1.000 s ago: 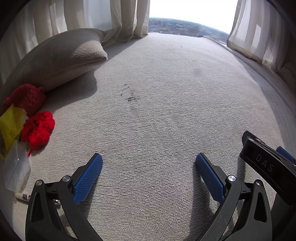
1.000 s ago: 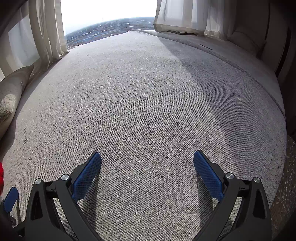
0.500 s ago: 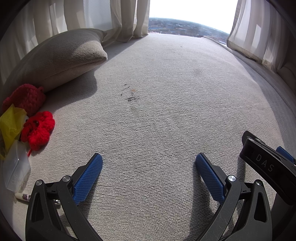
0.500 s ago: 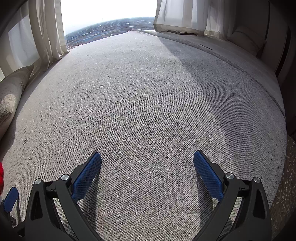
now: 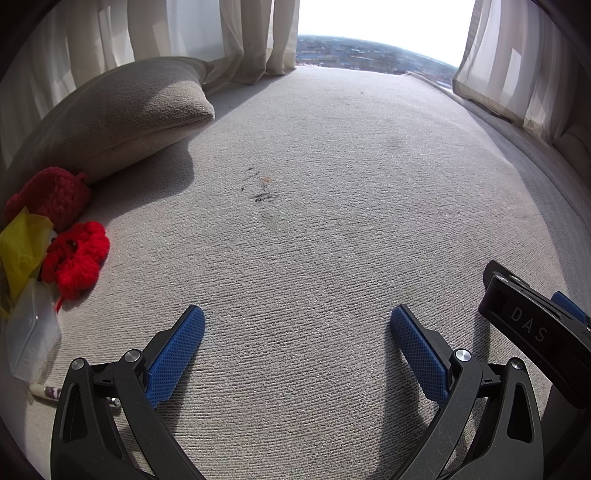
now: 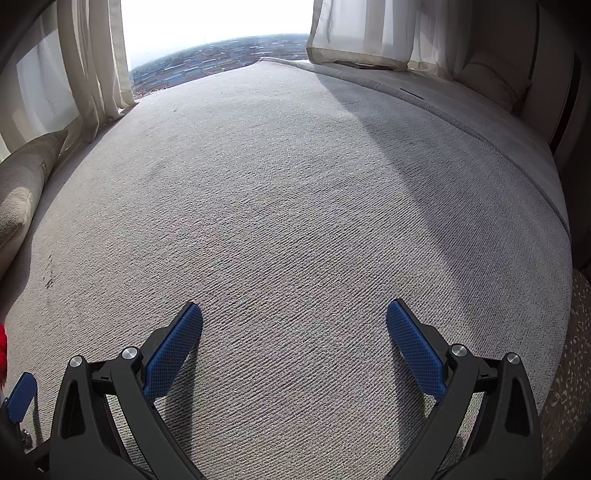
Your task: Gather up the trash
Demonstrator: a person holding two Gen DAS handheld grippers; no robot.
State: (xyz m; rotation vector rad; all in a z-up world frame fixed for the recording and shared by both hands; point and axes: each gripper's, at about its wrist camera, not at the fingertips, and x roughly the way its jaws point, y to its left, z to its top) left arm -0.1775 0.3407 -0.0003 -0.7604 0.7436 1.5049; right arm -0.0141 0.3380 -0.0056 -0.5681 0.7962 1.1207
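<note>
Yellow wrapper and clear box lie untouched at far left. Both grippers' fingers are spread, empty; the left gripper must swing left to reach them.

Left wrist view: low over grey cushion surface, looks forward along open left gripper toward window; pillow far left, right gripper's side at right edge. Right wrist view: same low height, faces same window, angled slightly left. Shared: cushion surface, pillow, dark scuff marks, curtains
</note>
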